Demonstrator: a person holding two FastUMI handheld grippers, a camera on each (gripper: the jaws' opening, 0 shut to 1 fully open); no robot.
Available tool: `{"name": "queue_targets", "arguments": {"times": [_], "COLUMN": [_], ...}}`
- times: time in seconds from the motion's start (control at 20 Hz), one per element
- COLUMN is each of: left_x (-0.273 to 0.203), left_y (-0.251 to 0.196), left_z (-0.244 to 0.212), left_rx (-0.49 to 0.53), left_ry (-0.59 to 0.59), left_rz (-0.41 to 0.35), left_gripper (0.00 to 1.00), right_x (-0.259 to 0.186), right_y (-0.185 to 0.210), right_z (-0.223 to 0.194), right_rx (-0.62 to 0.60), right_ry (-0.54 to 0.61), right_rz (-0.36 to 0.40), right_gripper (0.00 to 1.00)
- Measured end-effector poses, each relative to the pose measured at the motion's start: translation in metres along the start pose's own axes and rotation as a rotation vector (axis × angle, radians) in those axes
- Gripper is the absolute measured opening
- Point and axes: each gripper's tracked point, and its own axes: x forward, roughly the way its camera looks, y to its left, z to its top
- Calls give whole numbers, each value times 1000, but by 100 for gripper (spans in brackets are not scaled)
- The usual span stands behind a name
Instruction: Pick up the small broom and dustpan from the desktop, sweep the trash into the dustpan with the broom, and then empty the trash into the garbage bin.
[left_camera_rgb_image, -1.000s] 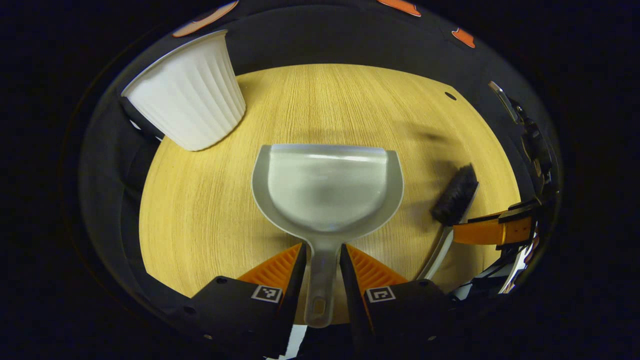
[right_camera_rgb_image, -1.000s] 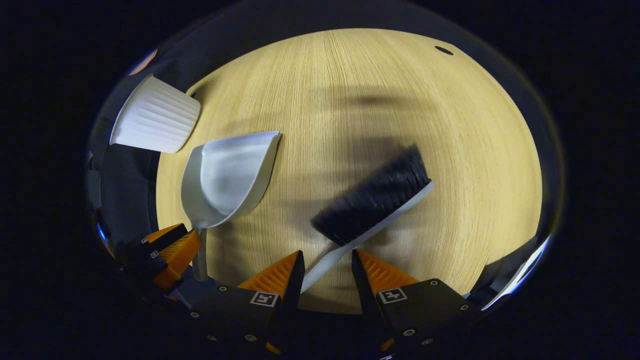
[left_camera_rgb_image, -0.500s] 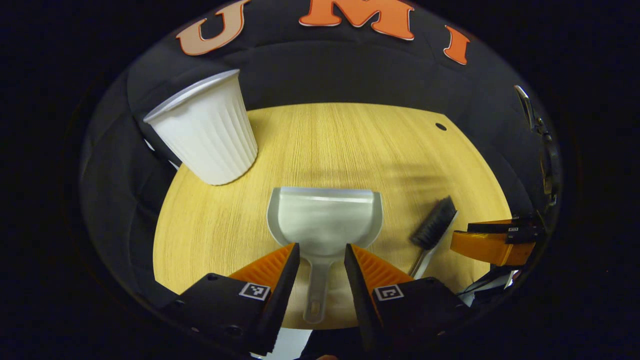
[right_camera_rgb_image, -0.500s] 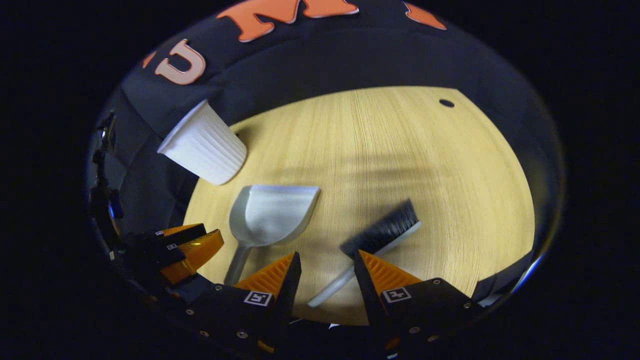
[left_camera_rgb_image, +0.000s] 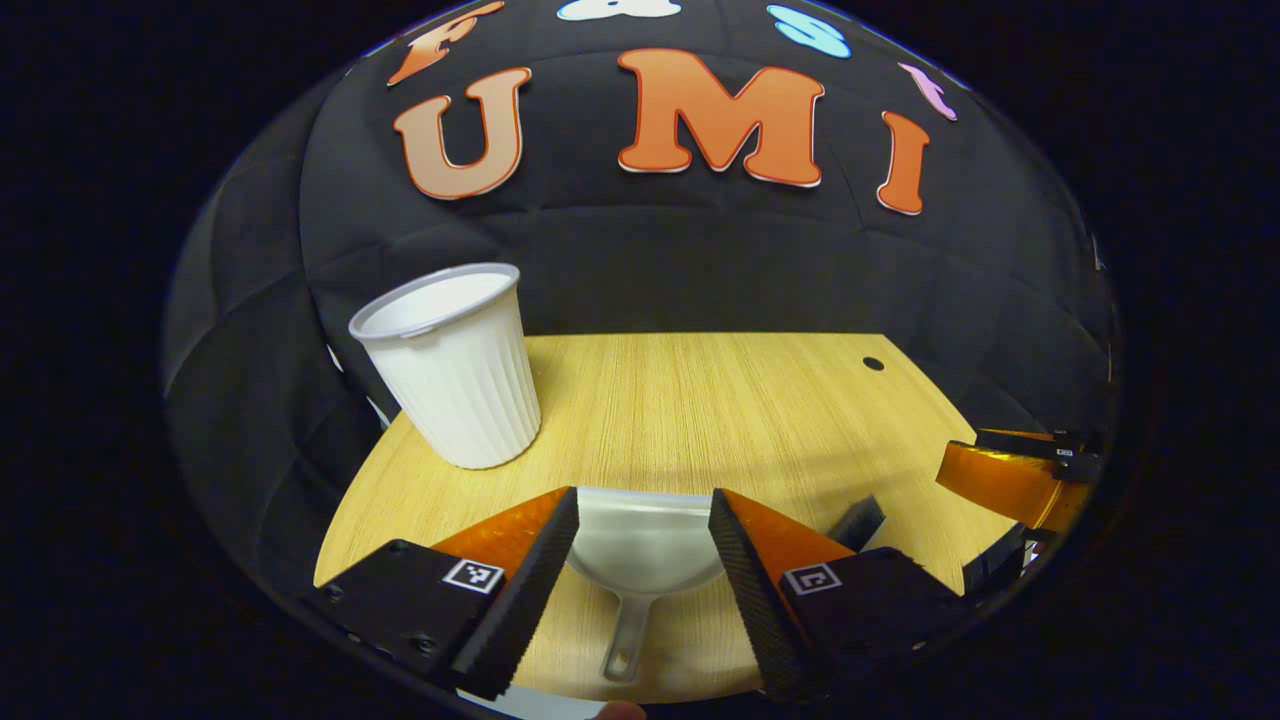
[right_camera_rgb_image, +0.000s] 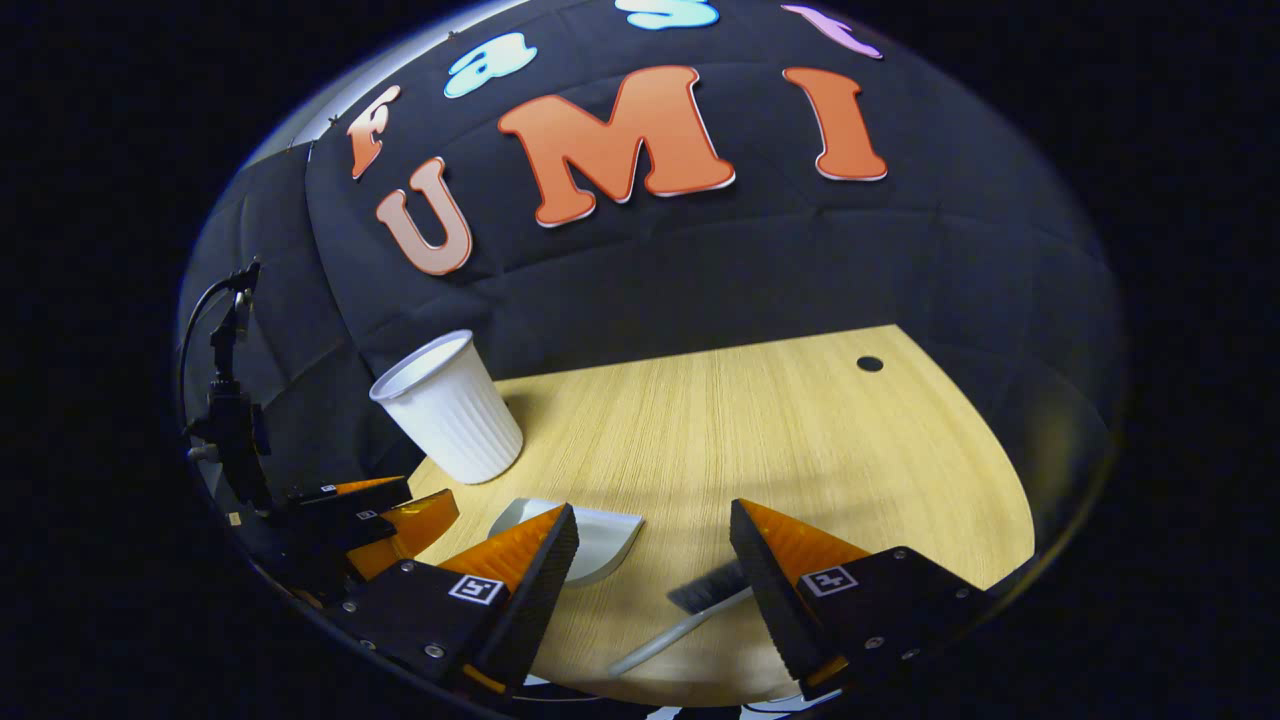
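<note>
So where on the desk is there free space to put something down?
The widest bare patch of the desk runs from the white bin across to the small hole on the far side. The near edge is crowded: the dustpan and the broom lie there beneath both open grippers.

The left gripper (left_camera_rgb_image: 642, 497) is showing two wedge-shaped fingers (left_camera_rgb_image: 520, 590), each tapering to a point, their inner faces running with fine saw-tooth ridges. Each finger is sitting on a blocky black mount (left_camera_rgb_image: 400, 600), and each mount is wearing a small square black-and-white marker (left_camera_rgb_image: 473, 575). Over on the right gripper (right_camera_rgb_image: 652, 508), the same build is coming through: ribbed wedges, black mounts, square markers, with small round screws (right_camera_rgb_image: 427, 650) glinting along the mount edges.
</note>
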Motion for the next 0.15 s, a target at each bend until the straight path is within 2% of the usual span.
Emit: {"name": "queue_targets", "arguments": {"times": [0.15], "left_x": [-9], "left_y": [-4], "left_z": [20], "left_rx": [8], "left_ry": [-87], "left_rz": [8], "left_gripper": [89], "right_x": [-22], "right_y": [-13], "right_z": [16], "right_rx": [-63], "right_ry": [-98], "right_rz": [-9], "right_gripper": [95]}}
